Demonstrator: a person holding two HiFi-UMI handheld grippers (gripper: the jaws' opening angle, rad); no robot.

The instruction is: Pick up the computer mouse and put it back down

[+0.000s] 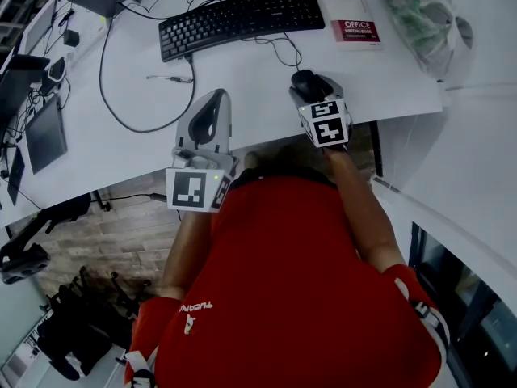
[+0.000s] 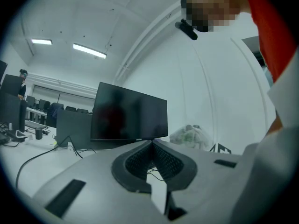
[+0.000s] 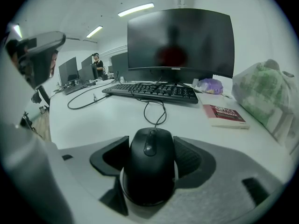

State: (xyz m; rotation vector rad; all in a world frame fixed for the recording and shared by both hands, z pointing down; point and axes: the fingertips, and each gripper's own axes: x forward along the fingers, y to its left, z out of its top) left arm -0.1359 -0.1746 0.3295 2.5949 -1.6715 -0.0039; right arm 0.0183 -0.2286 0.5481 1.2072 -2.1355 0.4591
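A black corded computer mouse (image 3: pixel 150 167) fills the gap between the jaws in the right gripper view, with both pads against its sides. My right gripper (image 3: pixel 150 141) is shut on it and tilts down toward the white desk (image 3: pixel 98 120). In the head view the mouse (image 1: pixel 303 76) shows at the tip of the right gripper (image 1: pixel 313 89), near the desk's front edge. Whether it rests on the desk I cannot tell. My left gripper (image 1: pixel 216 95) hovers level over the front edge to the left. Its pads meet with nothing between them, as the left gripper view (image 2: pixel 152 144) also shows.
A black keyboard (image 1: pixel 242 18) lies behind the mouse, in front of a dark monitor (image 3: pixel 180 41). A red-and-white book (image 1: pixel 355 29) and a plastic bag (image 1: pixel 420 18) sit to the right. A black cable (image 1: pixel 121 111) and a pen (image 1: pixel 170 78) lie to the left.
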